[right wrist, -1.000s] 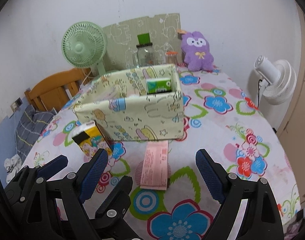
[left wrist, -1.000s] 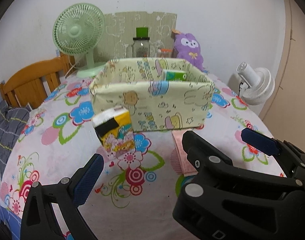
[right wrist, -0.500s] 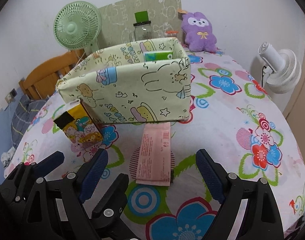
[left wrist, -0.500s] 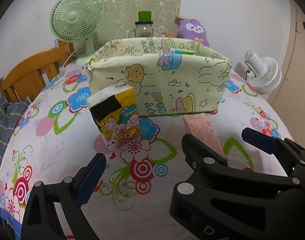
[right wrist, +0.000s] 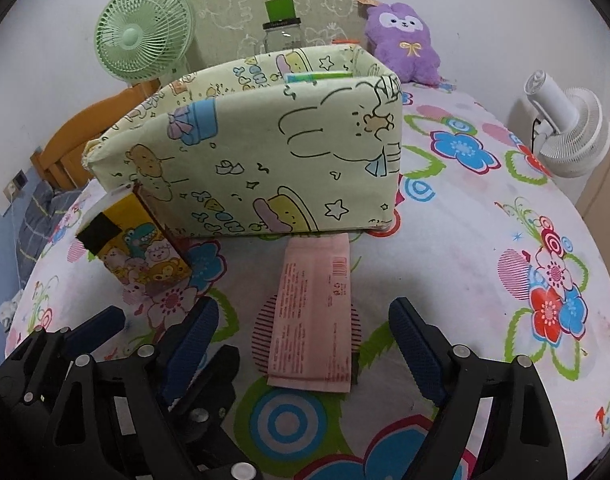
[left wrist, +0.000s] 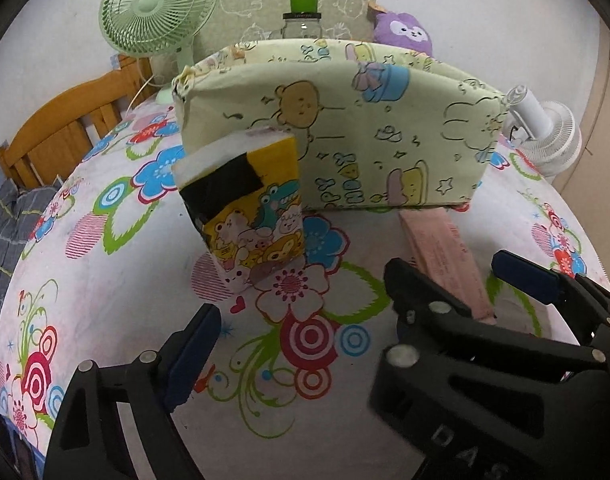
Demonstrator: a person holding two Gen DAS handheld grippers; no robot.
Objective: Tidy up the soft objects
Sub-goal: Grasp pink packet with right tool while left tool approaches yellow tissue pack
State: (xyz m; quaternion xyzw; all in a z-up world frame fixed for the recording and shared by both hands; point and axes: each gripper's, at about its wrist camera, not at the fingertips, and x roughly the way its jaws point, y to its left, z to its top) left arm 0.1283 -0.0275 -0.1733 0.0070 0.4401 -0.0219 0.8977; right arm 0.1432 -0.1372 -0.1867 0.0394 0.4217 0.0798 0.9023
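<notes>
A yellow tissue pack with cartoon animals (left wrist: 251, 210) stands upright on the floral tablecloth, in front of the pale yellow fabric storage box (left wrist: 345, 128). My left gripper (left wrist: 301, 344) is open and empty, just short of the pack. A flat pink tissue pack (right wrist: 315, 312) lies in front of the box (right wrist: 265, 152); my right gripper (right wrist: 305, 344) is open around its near end, low over the cloth. The yellow pack (right wrist: 135, 240) shows at left. A green pack (right wrist: 317, 76) sits inside the box.
A green fan (right wrist: 143, 38), a glass jar (right wrist: 281, 30) and a purple plush (right wrist: 403, 38) stand behind the box. A white fan (right wrist: 565, 128) is off the right edge. A wooden chair (left wrist: 61, 128) stands at left.
Both grippers have moved down and forward toward the packs; the box and packs look larger and closer. Both stay open.
</notes>
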